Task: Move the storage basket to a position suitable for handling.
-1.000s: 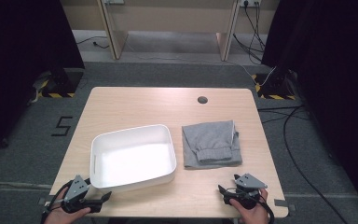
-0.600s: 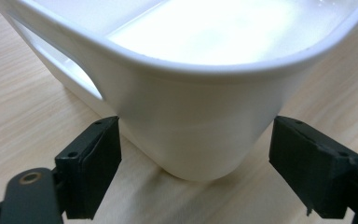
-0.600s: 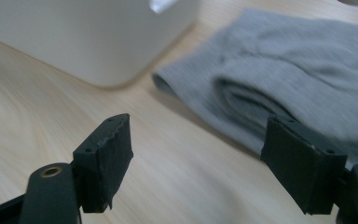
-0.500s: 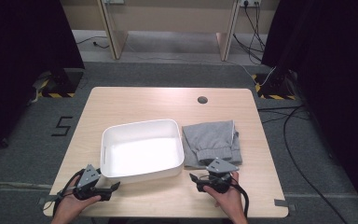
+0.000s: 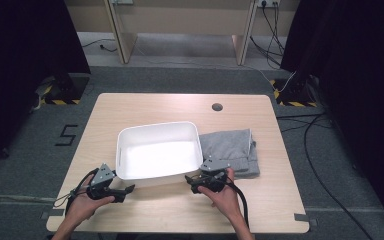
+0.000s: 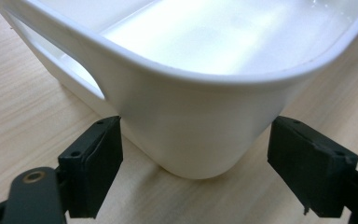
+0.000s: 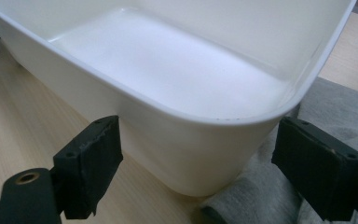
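An empty white plastic tub (image 5: 157,126) sits mid-table, its right side against a folded grey cloth (image 5: 232,147). My left gripper (image 5: 128,189) lies at the tub's near left corner. In the left gripper view that corner of the tub (image 6: 191,107) stands between the open jaws of the left gripper (image 6: 193,156), with the pads clear of it. My right gripper (image 5: 190,181) is at the near right corner. Its jaws have just been opening; in the right gripper view the tub (image 7: 191,140) sits between them untouched, with the right gripper (image 7: 198,158) partly over the cloth (image 7: 335,112).
The wooden table (image 5: 145,107) has a round cable hole (image 5: 217,107) near its far edge. Bare wood lies left of the tub and along the near edge. Cables run over the grey floor to the right of the table.
The tub has slid right until it meets the cloth. My left gripper followed it rightward. My right gripper came in leftward from the table's near right to the tub's corner.
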`<state>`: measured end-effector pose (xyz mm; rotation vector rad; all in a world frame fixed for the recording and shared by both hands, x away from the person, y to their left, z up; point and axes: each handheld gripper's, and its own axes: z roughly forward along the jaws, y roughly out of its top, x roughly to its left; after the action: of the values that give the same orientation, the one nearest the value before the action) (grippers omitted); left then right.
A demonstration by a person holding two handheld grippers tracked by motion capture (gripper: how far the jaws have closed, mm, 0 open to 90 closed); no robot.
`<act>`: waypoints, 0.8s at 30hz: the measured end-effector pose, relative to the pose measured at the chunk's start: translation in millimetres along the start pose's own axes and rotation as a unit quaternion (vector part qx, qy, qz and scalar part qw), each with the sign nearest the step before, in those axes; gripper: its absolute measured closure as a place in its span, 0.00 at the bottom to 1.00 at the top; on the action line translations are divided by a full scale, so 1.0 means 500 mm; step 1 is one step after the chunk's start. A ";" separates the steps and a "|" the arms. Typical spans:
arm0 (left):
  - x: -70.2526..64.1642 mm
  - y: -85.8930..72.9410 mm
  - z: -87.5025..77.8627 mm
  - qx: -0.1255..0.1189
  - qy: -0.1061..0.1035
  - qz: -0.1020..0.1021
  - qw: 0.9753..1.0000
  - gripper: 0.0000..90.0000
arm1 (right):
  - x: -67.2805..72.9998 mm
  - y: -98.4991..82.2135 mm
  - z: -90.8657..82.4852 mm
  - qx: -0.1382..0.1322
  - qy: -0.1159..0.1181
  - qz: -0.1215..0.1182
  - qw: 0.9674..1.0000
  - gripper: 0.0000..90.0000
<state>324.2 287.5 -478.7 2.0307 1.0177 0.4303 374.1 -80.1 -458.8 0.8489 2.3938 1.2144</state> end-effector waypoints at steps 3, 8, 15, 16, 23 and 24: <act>0.007 0.006 0.006 0.001 0.000 -0.001 1.000 0.20 | -0.005 0.002 0.004 0.001 0.001 0.012 1.000 0.18; 0.027 0.022 0.018 0.008 -0.004 0.006 1.000 0.21 | -0.016 0.004 0.012 -0.007 0.005 0.028 1.000 0.18; 0.047 0.036 0.032 0.010 -0.003 0.002 1.000 0.22 | -0.023 0.006 0.018 -0.014 -0.001 0.035 0.999 0.21; 0.047 0.036 0.032 0.010 -0.003 0.002 1.000 0.22 | -0.023 0.006 0.018 -0.014 -0.001 0.035 0.999 0.21; 0.045 0.035 0.032 0.010 0.000 0.005 1.000 0.22 | -0.024 0.006 0.019 -0.011 0.004 0.039 0.999 0.19; 0.045 0.035 0.032 0.009 -0.001 0.005 1.000 0.22 | -0.024 0.006 0.019 -0.011 0.004 0.039 0.999 0.19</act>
<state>356.8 290.7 -475.9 2.0530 1.0152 0.4252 389.4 -80.3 -461.8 0.9401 2.3697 1.2727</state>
